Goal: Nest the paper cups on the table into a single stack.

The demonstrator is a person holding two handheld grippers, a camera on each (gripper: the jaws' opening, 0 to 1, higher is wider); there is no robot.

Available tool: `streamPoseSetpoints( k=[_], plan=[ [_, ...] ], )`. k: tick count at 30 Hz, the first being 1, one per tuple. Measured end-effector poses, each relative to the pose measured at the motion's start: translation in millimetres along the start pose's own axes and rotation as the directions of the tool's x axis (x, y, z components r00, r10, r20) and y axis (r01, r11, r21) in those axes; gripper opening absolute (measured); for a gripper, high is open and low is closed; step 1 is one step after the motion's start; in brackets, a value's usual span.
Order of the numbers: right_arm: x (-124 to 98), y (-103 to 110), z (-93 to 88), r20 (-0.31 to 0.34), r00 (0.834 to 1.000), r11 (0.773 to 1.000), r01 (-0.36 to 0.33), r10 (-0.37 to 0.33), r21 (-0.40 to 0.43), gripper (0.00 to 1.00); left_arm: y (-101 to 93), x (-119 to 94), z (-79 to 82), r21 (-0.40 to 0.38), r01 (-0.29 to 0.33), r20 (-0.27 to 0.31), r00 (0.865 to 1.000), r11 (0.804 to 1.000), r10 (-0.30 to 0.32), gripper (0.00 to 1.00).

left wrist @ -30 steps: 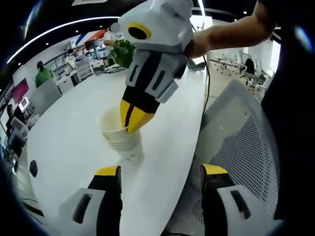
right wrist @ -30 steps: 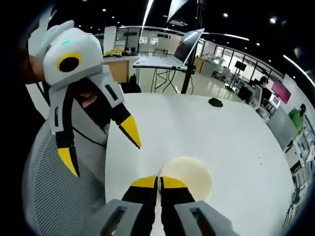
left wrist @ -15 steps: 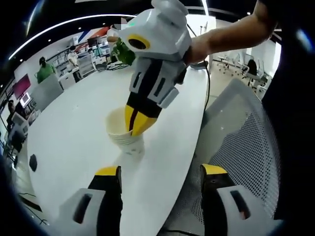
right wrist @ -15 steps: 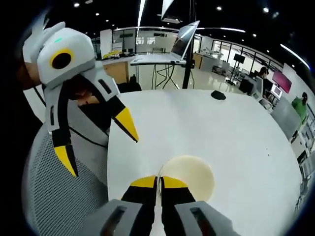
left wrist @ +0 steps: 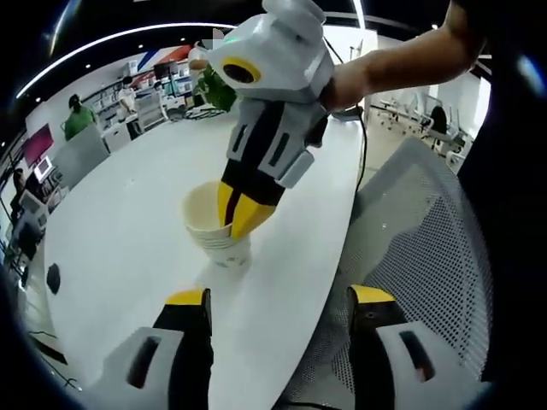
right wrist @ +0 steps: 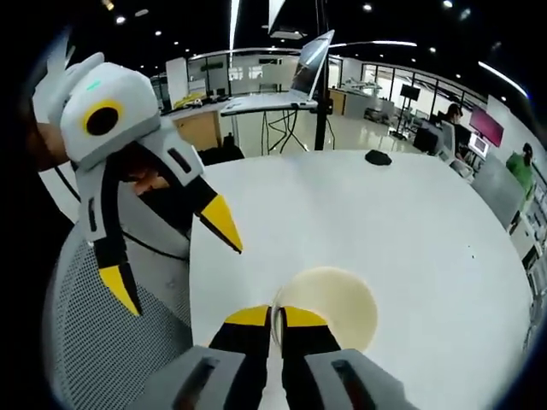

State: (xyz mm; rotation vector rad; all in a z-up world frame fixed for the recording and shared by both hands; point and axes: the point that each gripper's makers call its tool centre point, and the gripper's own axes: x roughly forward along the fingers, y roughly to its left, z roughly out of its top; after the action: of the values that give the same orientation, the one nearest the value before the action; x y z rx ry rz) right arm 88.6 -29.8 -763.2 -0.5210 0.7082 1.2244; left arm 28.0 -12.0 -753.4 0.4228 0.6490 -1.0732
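A stack of nested paper cups [left wrist: 224,250] stands on the white table [left wrist: 128,196]. My right gripper [left wrist: 239,219] reaches down from above and is shut on the stack's rim, one finger inside and one outside. In the right gripper view the same jaws [right wrist: 275,318] pinch the near rim of the cream cup stack [right wrist: 338,299]. My left gripper [left wrist: 280,299] hangs open near the table's edge, short of the stack, with nothing between its fingers. It also shows in the right gripper view as the left gripper [right wrist: 171,258], held by a hand above the chair.
A grey mesh chair [left wrist: 419,248] [right wrist: 102,342] stands at the table's near edge. A small black object [right wrist: 378,157] lies at the far side of the table [right wrist: 385,213]. A laptop on a stand [right wrist: 312,73] and a green plant [left wrist: 218,90] are beyond it.
My right gripper has stayed shut on the cup stack's rim and has shifted only slightly. The left gripper remains open. Both views have drifted a little.
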Motion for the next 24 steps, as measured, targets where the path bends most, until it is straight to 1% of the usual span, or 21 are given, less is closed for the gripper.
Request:
streamPoseSetpoints(
  k=[3, 7, 12, 14, 18, 22, 24],
  plan=[
    [0.2, 0.1, -0.8, -0.004, 1.000, 1.000, -0.001, 0.001, 0.001, 0.01, 1.4, 1.0, -1.5, -0.006, -0.002, -0.001, 1.000, 1.000, 0.002, 0.63],
    [1.2, -1.5, -0.5, 0.002, 1.000, 1.000, -0.004, 0.004, 0.030, 0.01, 1.3, 2.3, -1.8, -0.007, 0.000, -0.003, 1.000, 1.000, 0.000, 0.63],
    [1.2, -2.5, 0.2, 0.002, 1.000, 0.999, -0.010, 0.010, 0.033, 0.00, 0.8, 3.1, -3.5, -0.010, 0.002, -0.007, 1.000, 1.000, -0.002, 0.63],
    [1.0, -3.0, 0.0, 0.006, 1.000, 0.997, -0.020, 0.019, 0.069, 0.00, 0.8, 3.2, -5.0, -0.008, 0.001, -0.011, 1.000, 1.000, -0.002, 0.63],
    [0.5, -3.9, 0.1, 0.016, 1.000, 0.994, -0.027, 0.026, 0.102, 0.00, 0.9, 4.0, -5.6, -0.014, 0.002, -0.010, 1.000, 1.000, -0.003, 0.63],
    [0.9, -4.1, 0.4, 0.016, 1.000, 0.993, -0.028, 0.026, 0.117, 0.01, 0.9, 5.3, -6.8, -0.014, 0.006, -0.014, 1.000, 1.000, -0.007, 0.63],
    [0.6, -1.7, 1.4, 0.014, 1.000, 0.994, -0.025, 0.024, 0.104, 0.01, 0.9, 5.9, -6.7, -0.012, 0.008, -0.015, 1.000, 1.000, -0.008, 0.63]
  ],
)
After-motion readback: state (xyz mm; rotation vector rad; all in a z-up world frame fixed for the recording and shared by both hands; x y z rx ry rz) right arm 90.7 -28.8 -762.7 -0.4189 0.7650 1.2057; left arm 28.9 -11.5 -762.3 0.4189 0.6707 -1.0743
